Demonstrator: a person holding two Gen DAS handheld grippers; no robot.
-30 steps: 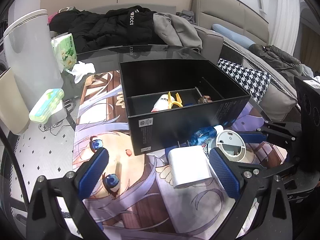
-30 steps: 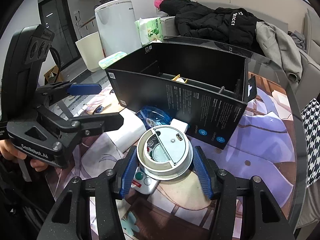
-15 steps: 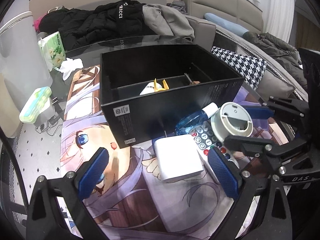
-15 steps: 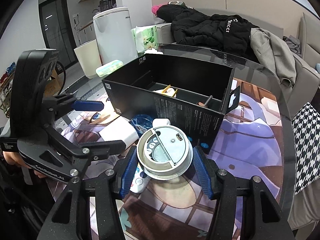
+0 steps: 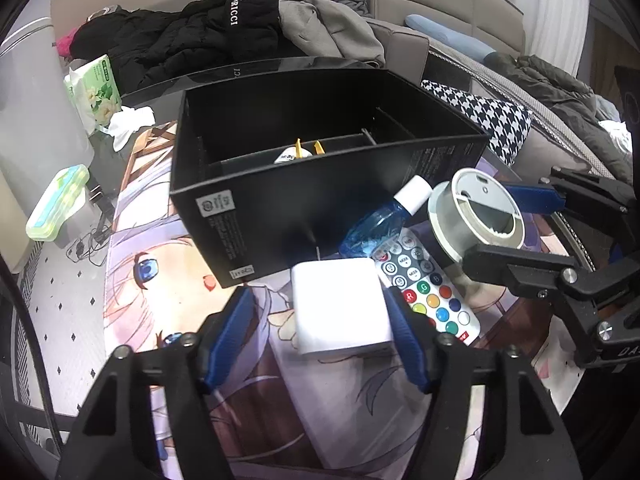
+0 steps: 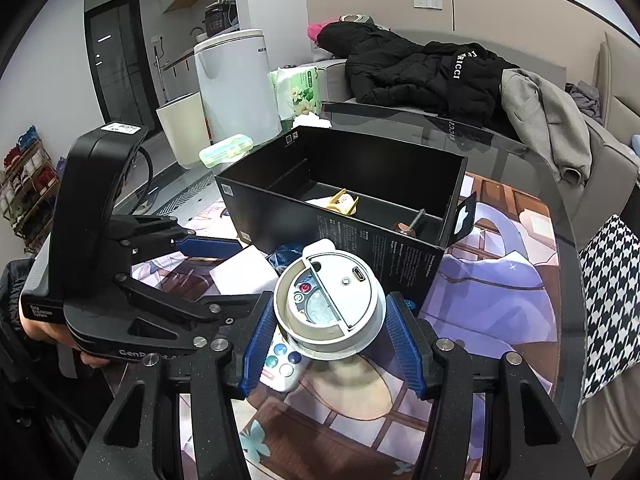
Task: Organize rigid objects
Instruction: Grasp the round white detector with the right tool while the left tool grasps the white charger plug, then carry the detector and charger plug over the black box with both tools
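Left wrist view: the left gripper [image 5: 320, 334] has its fingers spread around a white block [image 5: 340, 306], the right pad just beside its edge, the left pad well clear. The block lies on the printed mat [image 5: 160, 280] at 6 o'clock of the black divided box [image 5: 320, 184]. A remote control [image 5: 430, 294] is partly hidden beneath the block and a blue bottle [image 5: 376, 224].

Right wrist view: the right gripper [image 6: 332, 336] pinches a round white device [image 6: 330, 306], lifted above the remote, at 6 o'clock of the box. The box's near wall hides most of its contents.
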